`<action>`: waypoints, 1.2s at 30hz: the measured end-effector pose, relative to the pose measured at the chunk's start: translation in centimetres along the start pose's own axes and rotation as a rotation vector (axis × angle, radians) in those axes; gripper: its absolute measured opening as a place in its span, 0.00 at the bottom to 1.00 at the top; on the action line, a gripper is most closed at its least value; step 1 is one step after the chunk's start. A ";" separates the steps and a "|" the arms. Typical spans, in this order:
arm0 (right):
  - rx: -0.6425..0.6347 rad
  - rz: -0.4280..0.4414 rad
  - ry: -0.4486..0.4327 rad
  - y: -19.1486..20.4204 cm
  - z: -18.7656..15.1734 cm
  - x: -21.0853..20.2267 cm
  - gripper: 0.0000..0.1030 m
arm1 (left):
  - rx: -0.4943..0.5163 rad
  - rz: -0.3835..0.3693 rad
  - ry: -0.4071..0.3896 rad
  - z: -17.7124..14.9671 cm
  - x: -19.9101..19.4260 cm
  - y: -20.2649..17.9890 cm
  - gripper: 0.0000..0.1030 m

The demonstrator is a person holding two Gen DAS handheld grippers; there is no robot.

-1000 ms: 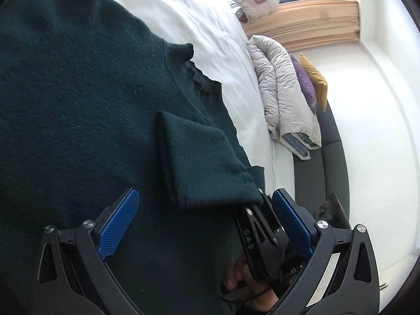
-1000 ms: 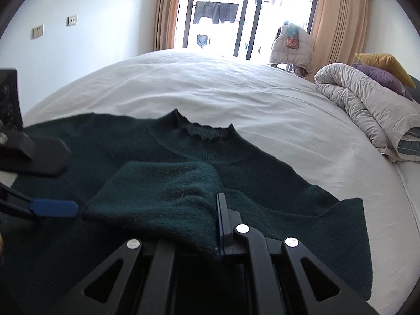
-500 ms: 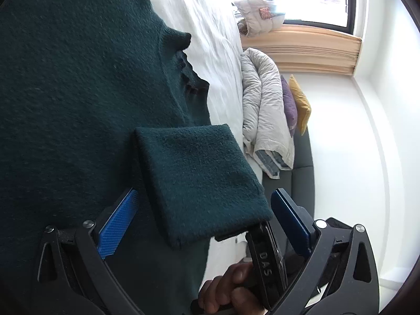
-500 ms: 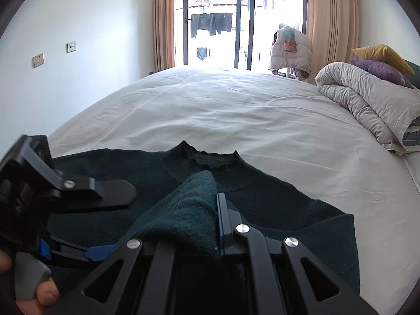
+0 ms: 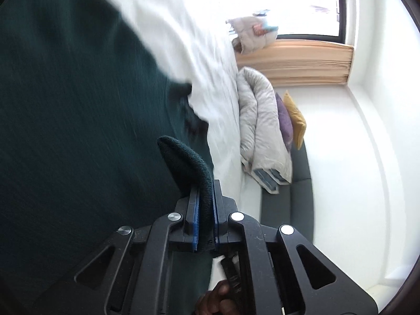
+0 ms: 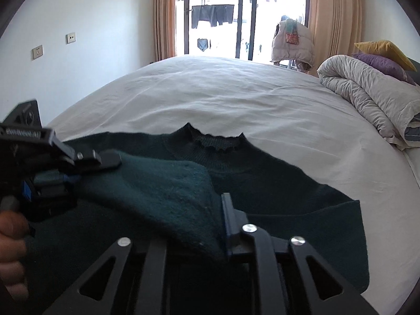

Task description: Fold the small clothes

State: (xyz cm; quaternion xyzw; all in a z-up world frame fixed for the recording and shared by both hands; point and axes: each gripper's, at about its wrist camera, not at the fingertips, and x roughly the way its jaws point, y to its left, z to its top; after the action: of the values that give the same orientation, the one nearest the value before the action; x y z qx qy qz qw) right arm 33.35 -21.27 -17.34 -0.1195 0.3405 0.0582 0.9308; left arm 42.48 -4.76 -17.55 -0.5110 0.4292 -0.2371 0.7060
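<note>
Your dark green knitted sweater (image 6: 262, 189) lies flat on the white bed (image 6: 236, 99), collar away from you, with one sleeve lifted over its body. Your left gripper (image 5: 204, 210) pinches the sleeve cuff between its fingers, while the right gripper (image 6: 183, 223) is opening, the sleeve cloth still lying between its fingers. In my judgement the folding is only beginning: this sleeve must be laid down, and the other sleeve and the body remain.

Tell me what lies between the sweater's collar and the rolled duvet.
In the right wrist view, only bare white sheet lies between the dark green sweater's collar and the rolled duvet; nothing else sits on that stretch.
</note>
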 end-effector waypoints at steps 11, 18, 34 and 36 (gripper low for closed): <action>0.450 0.149 0.045 -7.3 -6.9 -3.9 0.74 | 0.213 0.256 -0.018 -1.4 0.2 2.2 0.06; 0.980 0.242 0.028 -16.6 -13.1 -4.4 0.70 | 0.291 0.310 -0.035 -2.2 1.1 2.1 0.06; 1.134 0.291 -0.110 -20.4 -13.8 -3.0 0.61 | 0.378 0.353 -0.053 -2.3 1.3 1.6 0.07; 1.138 0.233 -0.052 -19.8 -14.2 -4.3 0.70 | 0.389 0.366 -0.046 -2.6 0.4 1.2 0.08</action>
State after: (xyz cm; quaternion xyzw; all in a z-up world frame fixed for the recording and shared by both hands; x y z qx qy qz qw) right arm 25.02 -44.24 -21.39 0.4394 0.3059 -0.0290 0.8441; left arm 40.37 -5.98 -19.04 -0.2852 0.4445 -0.1717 0.8316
